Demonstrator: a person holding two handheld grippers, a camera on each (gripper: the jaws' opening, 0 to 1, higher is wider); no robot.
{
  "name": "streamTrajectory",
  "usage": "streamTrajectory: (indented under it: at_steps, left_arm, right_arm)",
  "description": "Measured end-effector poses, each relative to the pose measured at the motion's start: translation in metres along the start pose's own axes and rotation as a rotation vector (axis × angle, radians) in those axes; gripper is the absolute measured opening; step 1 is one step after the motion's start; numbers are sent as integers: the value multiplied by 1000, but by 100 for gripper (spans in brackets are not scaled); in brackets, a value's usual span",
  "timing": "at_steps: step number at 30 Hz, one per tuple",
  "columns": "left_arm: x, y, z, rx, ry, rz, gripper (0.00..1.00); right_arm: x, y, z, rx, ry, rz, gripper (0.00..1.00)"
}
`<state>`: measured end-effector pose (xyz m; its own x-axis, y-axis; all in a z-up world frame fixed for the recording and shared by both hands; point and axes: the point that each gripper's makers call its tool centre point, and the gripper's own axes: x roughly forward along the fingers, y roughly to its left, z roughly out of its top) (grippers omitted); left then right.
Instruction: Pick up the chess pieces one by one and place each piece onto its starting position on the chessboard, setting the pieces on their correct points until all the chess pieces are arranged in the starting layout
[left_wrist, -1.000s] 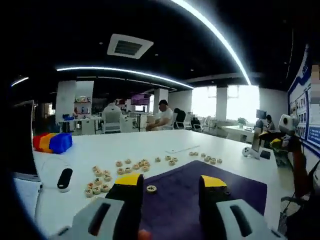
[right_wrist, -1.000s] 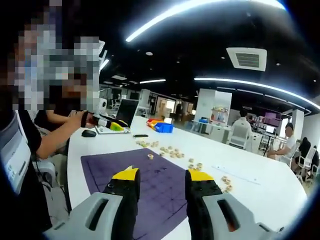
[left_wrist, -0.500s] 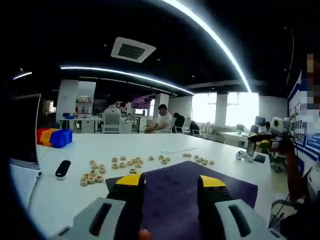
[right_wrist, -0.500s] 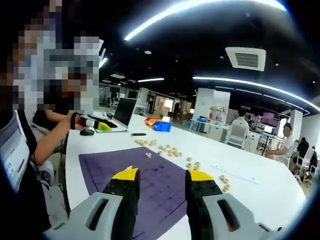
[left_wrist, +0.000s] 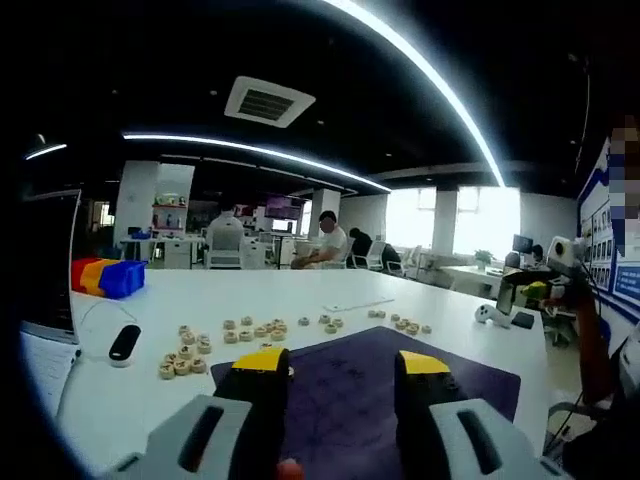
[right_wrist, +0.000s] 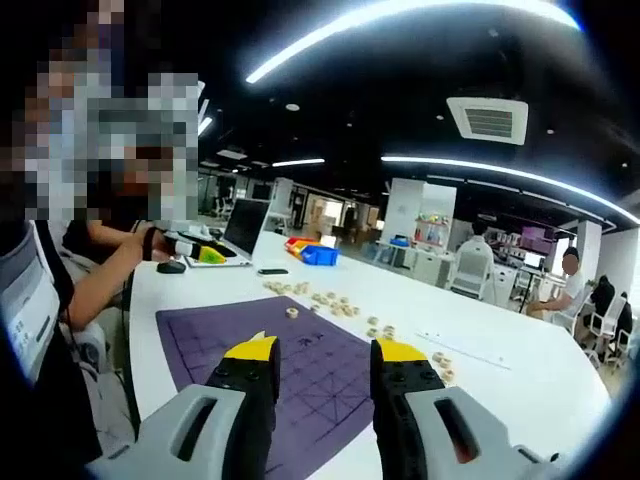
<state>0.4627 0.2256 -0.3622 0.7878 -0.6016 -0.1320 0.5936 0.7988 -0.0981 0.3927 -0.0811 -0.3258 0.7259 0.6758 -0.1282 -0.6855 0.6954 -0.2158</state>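
The white surface (left_wrist: 330, 290) stretches wide in front of you, running back toward the office desks, and on it lies the purple chessboard (right_wrist: 300, 350), a cloth mat with thin grid lines, which sits directly beyond both grippers. In your left gripper view the board's near edge passes under the left gripper (left_wrist: 342, 362), whose yellow-tipped fingers (left_wrist: 262, 360) stand apart with nothing between them. In your right gripper view the right gripper (right_wrist: 325, 350) hangs over the board in the same way, its fingers released and empty. A laptop (right_wrist: 245, 228) stands open at the far left corner of the surface in the right gripper view, beside a person's forearm (right_wrist: 105, 275), and stacked blue, yellow and red bins (left_wrist: 107, 277) rest near the left edge in the left gripper view. A black mouse-like object (left_wrist: 124, 344) lies on the surface just left of the pieces (it may be a remote, the view is too small to tell). The chess pieces (left_wrist: 260, 328), small pale round discs, are scattered in a loose band on the bare surface along the board's far side, off the grid. One single piece (right_wrist: 292, 312) sits on the purple mat near its far edge in the right gripper view, apart from the others.
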Motion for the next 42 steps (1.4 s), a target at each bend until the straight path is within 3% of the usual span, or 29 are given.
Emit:
streamTrajectory:
  at_steps: [6, 9, 12, 13, 18, 19, 21, 23, 25, 30, 33, 38, 42]
  left_arm:
    - [32, -11, 15, 24, 38, -51, 43]
    - [55, -14, 11, -8, 99, -63, 42]
    - [77, -17, 4, 22, 163, -76, 42]
    - [102, -24, 2, 0, 193, -115, 42]
    - [140, -51, -1, 60, 250, -193, 42]
    - [155, -67, -3, 75, 274, -243, 42]
    - [172, -84, -10, 103, 309, -283, 42]
    - [192, -94, -14, 165, 331, -291, 42]
    - [210, -109, -20, 188, 354, -319, 42]
    - [253, -143, -38, 236, 392, -374, 42]
    - [276, -160, -58, 242, 441, -403, 41]
    - [306, -178, -84, 245, 474, -404, 39]
    - [330, -181, -101, 247, 495, -373, 35]
  right_arm:
    - [-4, -6, 1, 5, -3, -18, 37]
    - [-5, -12, -5, 11, 19, -38, 37]
    - [-8, -18, -8, 9, 31, -58, 37]
    - [-11, -21, -7, 14, 29, -61, 37]
    - [-15, -27, -6, 14, 24, -77, 37]
    - [-17, -29, -5, 14, 22, -81, 37]
    - [-19, -32, -5, 16, 21, -88, 37]
    - [-22, -37, -7, 6, 33, -110, 37]
    - [-28, -50, -17, -38, 95, -171, 37]
    - [-36, -62, -24, -8, 110, -205, 36]
    - [-40, -65, -30, 6, 124, -205, 36]
    - [-45, -73, -31, 26, 114, -228, 36]
    - [-45, -72, -29, 24, 108, -223, 36]
